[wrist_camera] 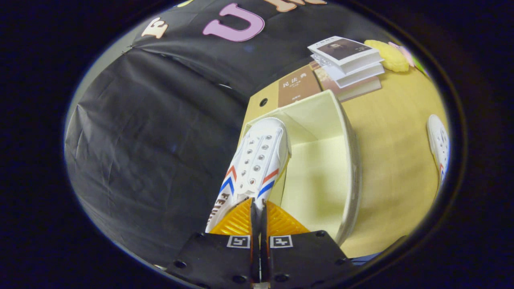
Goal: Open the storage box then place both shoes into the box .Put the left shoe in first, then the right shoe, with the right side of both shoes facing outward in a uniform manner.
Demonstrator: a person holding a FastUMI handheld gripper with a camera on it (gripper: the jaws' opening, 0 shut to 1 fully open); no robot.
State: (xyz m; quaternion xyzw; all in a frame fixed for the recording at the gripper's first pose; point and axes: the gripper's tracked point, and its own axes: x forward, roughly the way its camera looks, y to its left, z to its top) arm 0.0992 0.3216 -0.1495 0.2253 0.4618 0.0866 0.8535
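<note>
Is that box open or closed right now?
Open. The storage box shows its pale inside, and the shoe pinched by the hand-held gripper hangs over its left edge.

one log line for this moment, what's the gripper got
gripper: shut on held shoe | position: over open box, left side | other shoe: on table | books: beyond box
</note>
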